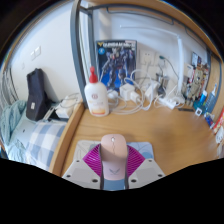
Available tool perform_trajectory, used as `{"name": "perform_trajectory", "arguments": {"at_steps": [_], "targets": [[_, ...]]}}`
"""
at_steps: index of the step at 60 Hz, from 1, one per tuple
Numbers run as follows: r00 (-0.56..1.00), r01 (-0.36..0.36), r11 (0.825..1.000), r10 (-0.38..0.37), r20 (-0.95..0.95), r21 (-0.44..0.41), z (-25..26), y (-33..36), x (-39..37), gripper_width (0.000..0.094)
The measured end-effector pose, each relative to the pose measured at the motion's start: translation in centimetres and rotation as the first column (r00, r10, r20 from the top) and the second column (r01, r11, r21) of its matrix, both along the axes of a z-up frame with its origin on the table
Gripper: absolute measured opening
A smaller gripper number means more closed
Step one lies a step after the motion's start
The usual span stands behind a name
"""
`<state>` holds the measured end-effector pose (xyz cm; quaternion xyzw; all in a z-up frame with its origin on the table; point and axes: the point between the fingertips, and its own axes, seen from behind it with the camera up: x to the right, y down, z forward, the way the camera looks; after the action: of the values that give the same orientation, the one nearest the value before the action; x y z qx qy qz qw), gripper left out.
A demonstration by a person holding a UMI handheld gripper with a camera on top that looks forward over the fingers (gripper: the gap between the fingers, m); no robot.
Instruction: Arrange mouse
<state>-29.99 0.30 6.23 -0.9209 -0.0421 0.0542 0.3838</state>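
Note:
A pale pink computer mouse [113, 153] sits between my two fingers, its rounded end pointing ahead over the wooden desk [150, 125]. The magenta pads [93, 159] press on both of its sides. My gripper [112, 166] is shut on the mouse and holds it above the near part of the desk.
A white glue bottle with a red cap [95, 95] stands at the far left of the desk. A poster box [117, 62], white chargers and cables [145, 92] and pens [203, 100] line the back. A bed with a black bag [38, 95] lies left.

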Motion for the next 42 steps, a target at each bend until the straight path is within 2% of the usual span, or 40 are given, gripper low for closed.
{"name": "perform_trajectory", "arguments": {"at_steps": [9,17,25,31,34,36,37,39,40,42], "targets": [[0.999,-0.008,0.998,0.009,0.031,-0.063,-5.4,-1.5,-0.3,0.0274],[1.0,0.01,0.996,-0.008,0.027,-0.093,-7.0,-2.7,0.0,0.0281],[0.999,0.013,0.996,-0.008,0.052,-0.091,-7.2,-2.7,0.2,0.0374],[1.0,0.025,0.988,-0.024,0.011,-0.153,-7.4,-3.2,0.0,0.0446],[1.0,0.027,0.987,-0.029,-0.01,-0.158,-6.6,-3.2,0.0,0.0545],[0.999,0.034,0.99,-0.035,-0.007,-0.135,-5.4,-2.9,0.5,0.0679],[0.999,0.035,0.992,-0.036,-0.002,-0.119,-4.8,-2.7,0.6,0.0689],[1.0,0.03,0.996,-0.029,0.01,-0.087,-3.1,-2.5,1.1,0.0771],[1.0,0.027,0.997,-0.026,0.016,-0.07,-2.2,-2.4,1.3,0.0853],[0.999,0.024,0.999,-0.023,0.029,-0.043,-0.5,-2.3,1.8,0.0852]]}}
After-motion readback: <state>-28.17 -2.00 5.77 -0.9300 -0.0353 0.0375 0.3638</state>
